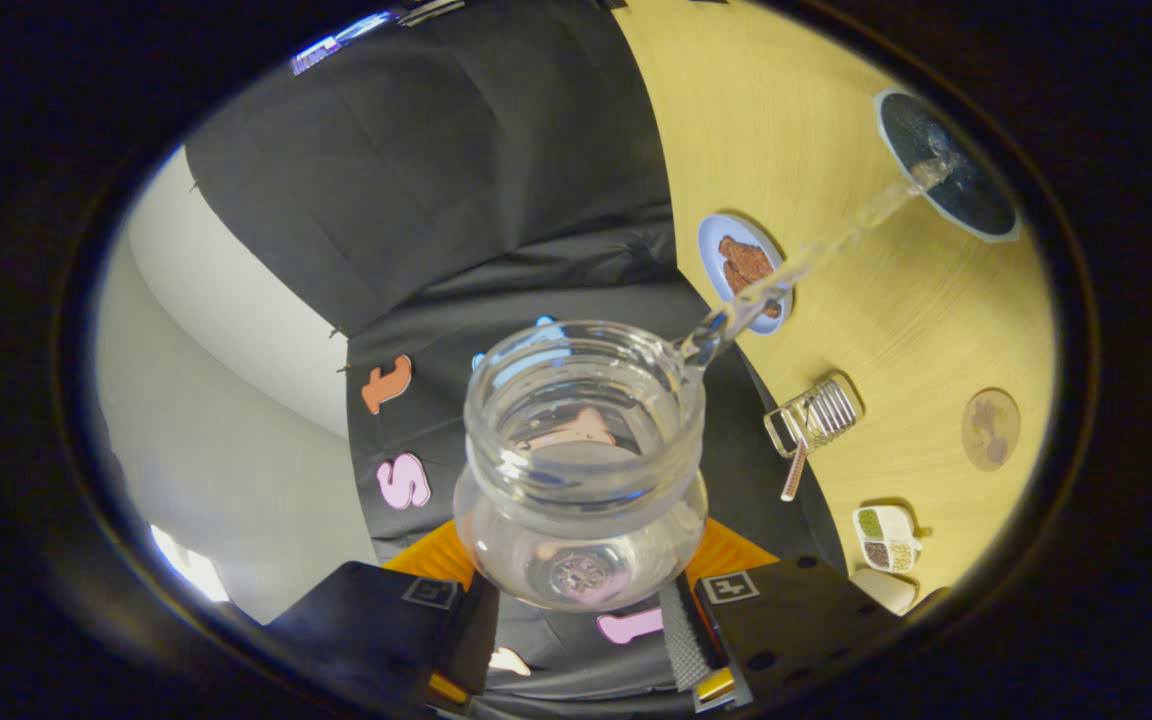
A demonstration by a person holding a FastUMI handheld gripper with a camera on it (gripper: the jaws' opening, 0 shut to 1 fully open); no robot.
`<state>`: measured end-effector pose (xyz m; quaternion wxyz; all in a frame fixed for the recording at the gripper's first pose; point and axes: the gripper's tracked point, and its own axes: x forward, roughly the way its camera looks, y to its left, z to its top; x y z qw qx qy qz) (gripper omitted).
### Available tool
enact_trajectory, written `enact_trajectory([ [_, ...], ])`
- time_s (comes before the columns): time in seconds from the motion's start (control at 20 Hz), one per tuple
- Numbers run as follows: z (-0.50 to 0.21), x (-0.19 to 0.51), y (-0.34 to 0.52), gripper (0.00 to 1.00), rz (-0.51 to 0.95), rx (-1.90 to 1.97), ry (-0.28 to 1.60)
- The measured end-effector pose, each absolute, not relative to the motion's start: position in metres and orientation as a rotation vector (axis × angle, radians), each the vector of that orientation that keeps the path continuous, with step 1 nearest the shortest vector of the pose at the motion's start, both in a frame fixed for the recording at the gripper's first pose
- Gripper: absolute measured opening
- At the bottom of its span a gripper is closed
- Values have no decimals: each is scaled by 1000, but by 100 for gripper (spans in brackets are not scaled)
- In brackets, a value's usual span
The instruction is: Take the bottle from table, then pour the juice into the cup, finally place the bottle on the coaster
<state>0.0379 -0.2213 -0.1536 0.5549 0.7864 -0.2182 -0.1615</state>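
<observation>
My gripper point(584, 600) is shut on a clear bottle point(584, 470), one finger pressing on each side of its body. The bottle is tipped far over, its open mouth facing the camera. A clear stream of liquid point(816, 250) leaves the lip and runs down into the dark cup point(948, 165) on the wooden table point(896, 330). Liquid still sits inside the bottle. A round brown coaster point(990, 429) lies on the table, beyond and to one side of the cup.
A blue plate with brown food point(744, 270) sits under the stream's path. A small wire rack point(814, 418) with a pink handle lies near the table's edge. A white divided dish point(886, 538) of grains stands close to my fingers.
</observation>
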Motion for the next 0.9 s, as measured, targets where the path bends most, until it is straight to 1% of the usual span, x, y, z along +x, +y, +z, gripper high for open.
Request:
enact_trajectory([
  [0.6, -143, 33, -239, 72, -413, 1931, -612],
  [0.9, -138, 32, -242, 72, -407, 1976, -645],
])
